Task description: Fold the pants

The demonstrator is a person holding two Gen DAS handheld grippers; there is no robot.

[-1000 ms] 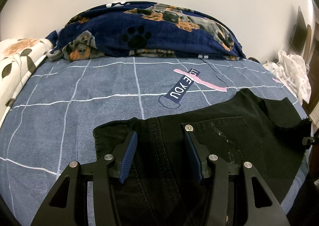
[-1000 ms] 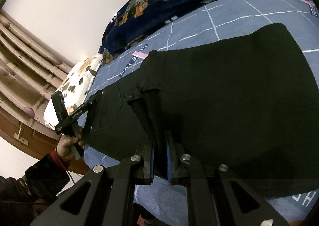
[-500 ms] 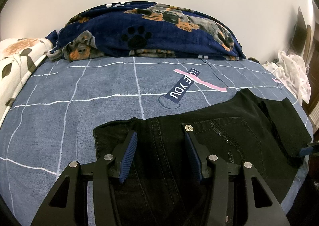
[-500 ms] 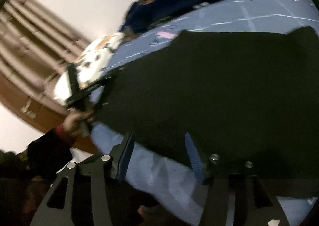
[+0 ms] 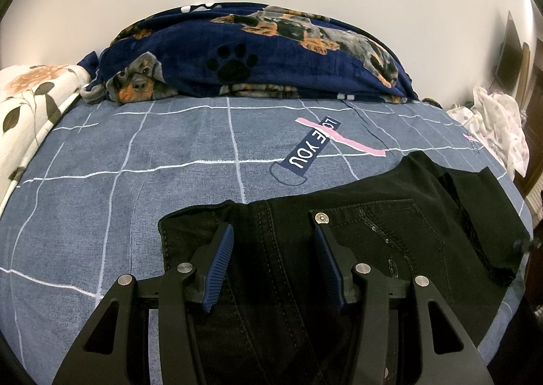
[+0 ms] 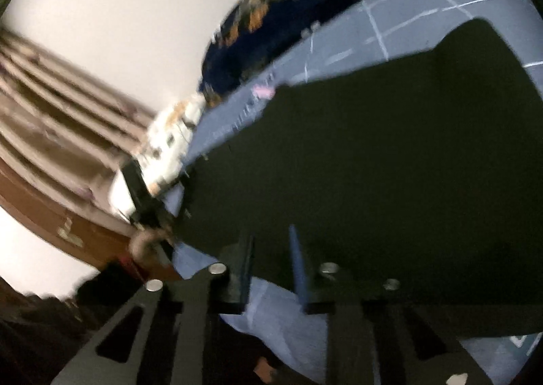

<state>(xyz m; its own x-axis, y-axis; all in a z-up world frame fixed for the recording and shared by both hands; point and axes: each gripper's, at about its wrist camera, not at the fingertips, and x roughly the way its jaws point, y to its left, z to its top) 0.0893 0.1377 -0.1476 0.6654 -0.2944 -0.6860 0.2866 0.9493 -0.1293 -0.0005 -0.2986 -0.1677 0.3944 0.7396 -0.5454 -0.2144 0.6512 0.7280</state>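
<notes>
Black pants (image 5: 373, 225) lie flat on the blue checked bed sheet (image 5: 135, 154), waistband near me, a leg end folded back over them at the right (image 5: 482, 208). My left gripper (image 5: 273, 232) is open and empty, its jaws low over the waistband beside the metal button (image 5: 321, 218). In the blurred right wrist view the pants (image 6: 390, 154) fill the middle. My right gripper (image 6: 271, 246) is open and empty at the pants' near edge. The left gripper and its hand show at the far side (image 6: 142, 195).
A navy dog-print blanket (image 5: 254, 59) is heaped at the back by the white wall. A floral pillow (image 5: 30, 103) lies at the left. Pale clothes (image 5: 499, 123) are piled at the right bed edge. Wooden bed frame (image 6: 51, 161) shows at the left of the right wrist view.
My right gripper has let go of the pant leg end, opened and pulled back. The leg end now rests on the pants. My left gripper has not moved.
</notes>
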